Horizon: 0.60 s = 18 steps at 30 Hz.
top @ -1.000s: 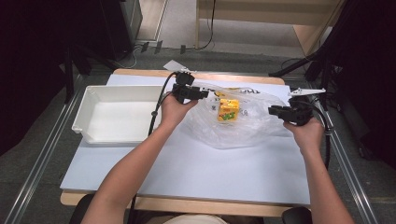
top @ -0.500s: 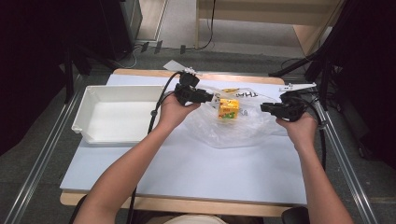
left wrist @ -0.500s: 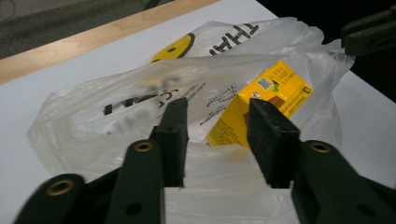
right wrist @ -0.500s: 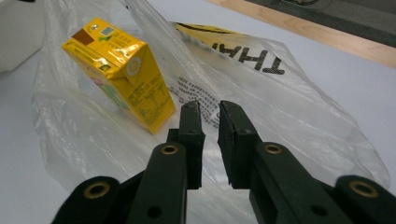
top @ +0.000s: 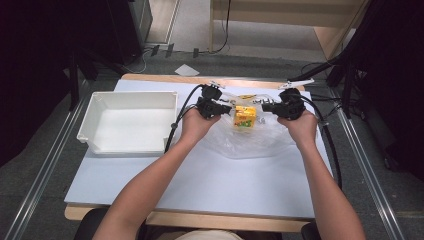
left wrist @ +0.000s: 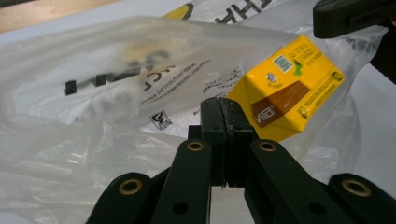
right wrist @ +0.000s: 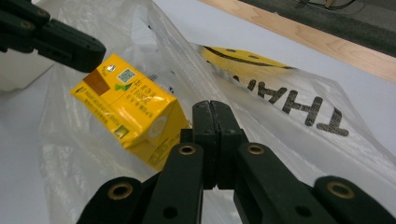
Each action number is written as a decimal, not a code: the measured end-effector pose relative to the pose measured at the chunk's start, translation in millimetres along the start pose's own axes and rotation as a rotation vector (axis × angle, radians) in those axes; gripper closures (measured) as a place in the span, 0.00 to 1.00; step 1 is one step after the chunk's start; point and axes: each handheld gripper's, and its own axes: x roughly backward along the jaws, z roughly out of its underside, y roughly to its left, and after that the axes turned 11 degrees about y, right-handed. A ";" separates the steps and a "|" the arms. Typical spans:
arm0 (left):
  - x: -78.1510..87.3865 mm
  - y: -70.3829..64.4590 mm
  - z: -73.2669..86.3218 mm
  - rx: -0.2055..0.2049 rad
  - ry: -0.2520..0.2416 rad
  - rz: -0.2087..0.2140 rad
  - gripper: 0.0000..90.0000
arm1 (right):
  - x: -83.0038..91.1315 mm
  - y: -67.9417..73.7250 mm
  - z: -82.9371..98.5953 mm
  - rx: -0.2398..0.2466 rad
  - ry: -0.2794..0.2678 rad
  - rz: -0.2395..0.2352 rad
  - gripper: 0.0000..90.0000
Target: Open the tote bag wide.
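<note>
Both grippers have drawn closer together since the earlier frame, lifting the bag's edges. On the desk [top: 200, 175] sits a white tray [top: 127, 122], left of the clear plastic bag [top: 255, 142]. Left gripper [top: 226, 107] and right gripper [top: 265, 105], jaws pressed together, each pinch the bag's film. Between them sits the yellow carton [top: 245, 118], inside the bag.

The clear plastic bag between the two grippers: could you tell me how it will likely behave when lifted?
The plastic bag looks thin and creased, so it will probably sag. The yellow carton inside may slide toward the lowest point. Its glossy film could slip from shut jaws.
</note>
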 end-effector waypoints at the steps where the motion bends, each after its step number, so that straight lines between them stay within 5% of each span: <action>1: -2.2 1.3 1.5 0.004 0.005 0.002 1.00 | -3.3 -0.9 -1.5 0.002 0.003 0.001 1.00; 18: -30.6 6.9 38.2 0.033 0.054 0.030 1.00 | -52.1 -13.7 -5.0 -0.008 0.087 -0.003 1.00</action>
